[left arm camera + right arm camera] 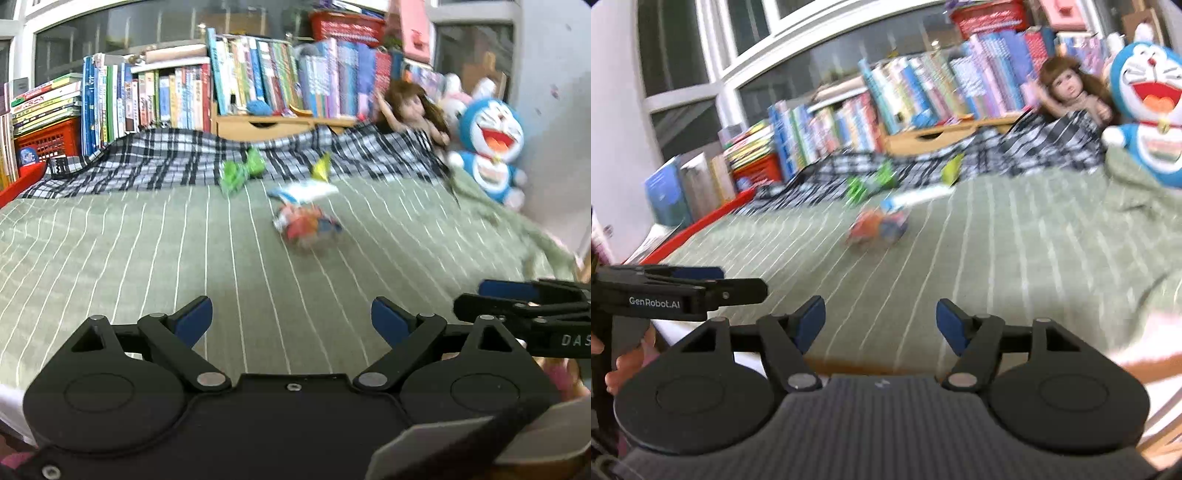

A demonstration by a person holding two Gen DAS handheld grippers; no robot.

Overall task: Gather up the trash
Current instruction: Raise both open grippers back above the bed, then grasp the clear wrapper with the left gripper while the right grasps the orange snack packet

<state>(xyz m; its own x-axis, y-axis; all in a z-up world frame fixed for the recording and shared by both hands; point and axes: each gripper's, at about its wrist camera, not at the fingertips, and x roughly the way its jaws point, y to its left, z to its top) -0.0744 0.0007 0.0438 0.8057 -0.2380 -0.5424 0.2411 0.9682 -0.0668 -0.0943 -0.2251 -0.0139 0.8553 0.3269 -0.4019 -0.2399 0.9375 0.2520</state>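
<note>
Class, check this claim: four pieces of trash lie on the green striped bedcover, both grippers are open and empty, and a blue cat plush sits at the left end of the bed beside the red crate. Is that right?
One detail is wrong. The blue cat plush sits at the right end of the bed, next to the doll, far from the red crate; the left wrist view shows it. The rest of the claim stands.

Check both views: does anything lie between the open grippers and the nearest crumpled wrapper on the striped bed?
Nothing visible does. Only bare green striped bedsheet lies between the left gripper, the right gripper and the crumpled red-and-blue wrapper.
</note>
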